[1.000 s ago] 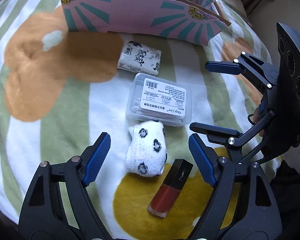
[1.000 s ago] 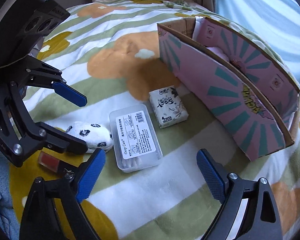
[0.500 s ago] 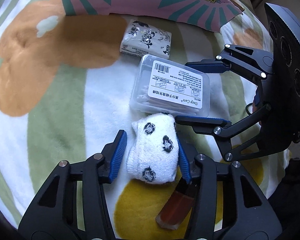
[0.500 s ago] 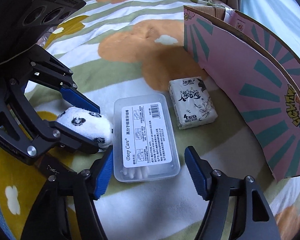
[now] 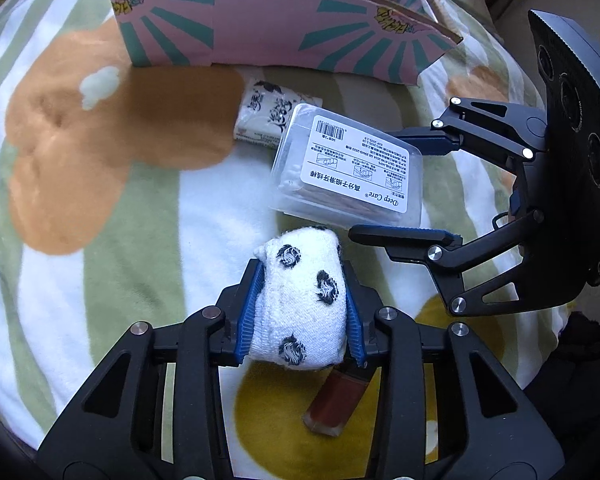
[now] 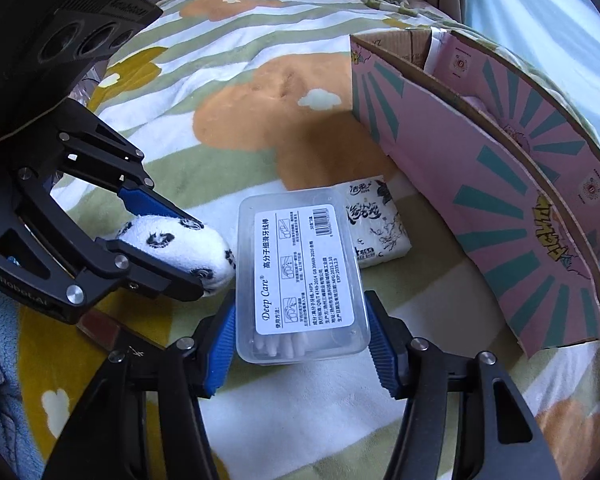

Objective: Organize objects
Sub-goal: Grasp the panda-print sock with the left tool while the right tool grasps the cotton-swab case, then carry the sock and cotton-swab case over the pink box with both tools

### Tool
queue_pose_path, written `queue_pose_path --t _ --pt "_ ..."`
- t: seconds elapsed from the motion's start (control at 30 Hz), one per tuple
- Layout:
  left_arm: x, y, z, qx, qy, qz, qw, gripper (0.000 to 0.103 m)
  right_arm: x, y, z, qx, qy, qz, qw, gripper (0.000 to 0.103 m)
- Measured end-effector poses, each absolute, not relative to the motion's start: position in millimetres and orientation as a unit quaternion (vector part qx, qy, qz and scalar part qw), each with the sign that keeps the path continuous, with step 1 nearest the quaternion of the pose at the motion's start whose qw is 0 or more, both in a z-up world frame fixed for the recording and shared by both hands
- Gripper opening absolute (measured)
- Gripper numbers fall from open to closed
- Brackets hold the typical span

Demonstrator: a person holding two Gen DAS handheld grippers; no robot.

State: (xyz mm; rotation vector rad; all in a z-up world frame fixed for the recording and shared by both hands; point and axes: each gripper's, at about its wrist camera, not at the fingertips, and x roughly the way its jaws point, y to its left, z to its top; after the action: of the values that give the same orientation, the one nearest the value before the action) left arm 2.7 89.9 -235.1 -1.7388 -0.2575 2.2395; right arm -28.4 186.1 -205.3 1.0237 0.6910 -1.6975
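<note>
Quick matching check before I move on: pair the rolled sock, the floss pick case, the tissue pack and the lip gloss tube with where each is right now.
Things:
1. rolled sock
2. floss pick case
3. tissue pack
4. lip gloss tube

Places:
A. lying free beside the pink box
B. in the right gripper
C. on the blanket under the left gripper
D. in the left gripper

Pairs: 1-D, 2-B, 3-A, 4-C

Two black hand-held grippers

Left gripper [image 5: 302, 312] and right gripper [image 6: 300, 334] had ribbed blue pads, silver screws, black linkage frames.
</note>
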Motion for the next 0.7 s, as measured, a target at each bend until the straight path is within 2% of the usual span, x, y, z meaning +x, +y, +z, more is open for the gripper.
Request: queue_pose_path --t 0.43,0.7 --pt "-14 67 -123 -0.560 -0.071 0.810 0.157 0.034 -23 194 -88 0.422 0.217 -0.775 0.417 0.055" --pt "-25 49 -55 -0.532 -0.054 0.830 0.157 0.034 -19 195 -22 0.443 0.167 -0.825 0.309 0.055"
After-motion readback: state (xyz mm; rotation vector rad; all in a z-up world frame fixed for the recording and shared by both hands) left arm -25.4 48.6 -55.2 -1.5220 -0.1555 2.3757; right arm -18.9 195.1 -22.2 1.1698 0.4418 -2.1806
